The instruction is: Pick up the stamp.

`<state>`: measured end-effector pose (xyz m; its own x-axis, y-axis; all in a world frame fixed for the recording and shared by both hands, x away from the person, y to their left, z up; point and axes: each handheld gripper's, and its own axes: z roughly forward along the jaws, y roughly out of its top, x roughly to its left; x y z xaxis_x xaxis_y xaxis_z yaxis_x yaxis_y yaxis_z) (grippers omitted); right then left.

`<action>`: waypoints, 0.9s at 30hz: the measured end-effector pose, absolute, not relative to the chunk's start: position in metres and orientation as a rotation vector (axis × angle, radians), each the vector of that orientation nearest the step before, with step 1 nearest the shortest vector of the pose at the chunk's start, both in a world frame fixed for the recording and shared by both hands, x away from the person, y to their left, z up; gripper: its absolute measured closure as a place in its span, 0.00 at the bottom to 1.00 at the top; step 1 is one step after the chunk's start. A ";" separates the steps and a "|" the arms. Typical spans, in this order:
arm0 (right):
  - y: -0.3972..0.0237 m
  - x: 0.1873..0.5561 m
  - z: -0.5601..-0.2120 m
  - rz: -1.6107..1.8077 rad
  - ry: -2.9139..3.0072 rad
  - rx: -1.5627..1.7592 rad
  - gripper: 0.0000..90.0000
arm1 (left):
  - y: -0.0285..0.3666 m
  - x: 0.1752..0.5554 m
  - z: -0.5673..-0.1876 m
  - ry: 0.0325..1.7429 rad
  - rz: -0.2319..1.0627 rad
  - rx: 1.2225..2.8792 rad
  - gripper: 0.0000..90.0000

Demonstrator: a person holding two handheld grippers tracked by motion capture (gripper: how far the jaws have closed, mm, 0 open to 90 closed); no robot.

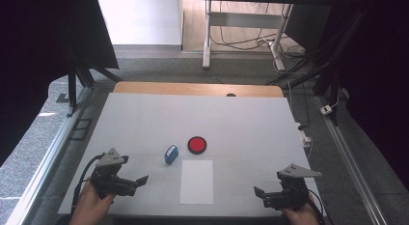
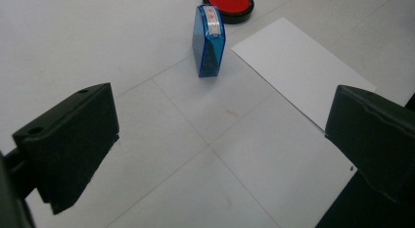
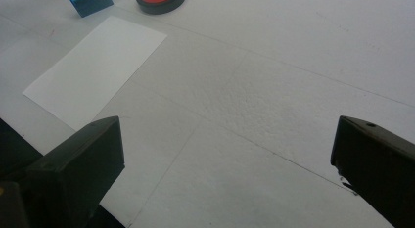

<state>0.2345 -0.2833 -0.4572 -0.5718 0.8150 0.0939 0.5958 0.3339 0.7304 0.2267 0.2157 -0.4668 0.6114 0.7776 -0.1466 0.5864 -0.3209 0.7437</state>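
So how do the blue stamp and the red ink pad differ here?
The blue stamp is a boxy block standing upright; the red ink pad is a flat round disc in a black rim. The stamp lies nearer the left gripper, the pad farther back. Both rest untouched on the white table, beside the paper sheet.

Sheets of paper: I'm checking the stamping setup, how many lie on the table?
1. The sheet of paper lies flat near the table's front edge, between the two grippers, just in front of the blue stamp and red ink pad. Nothing hides another.
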 end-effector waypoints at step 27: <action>-0.283 0.236 -0.458 1.074 2.319 1.268 0.00 | 0.163 0.279 -0.478 0.970 0.374 2.166 0.00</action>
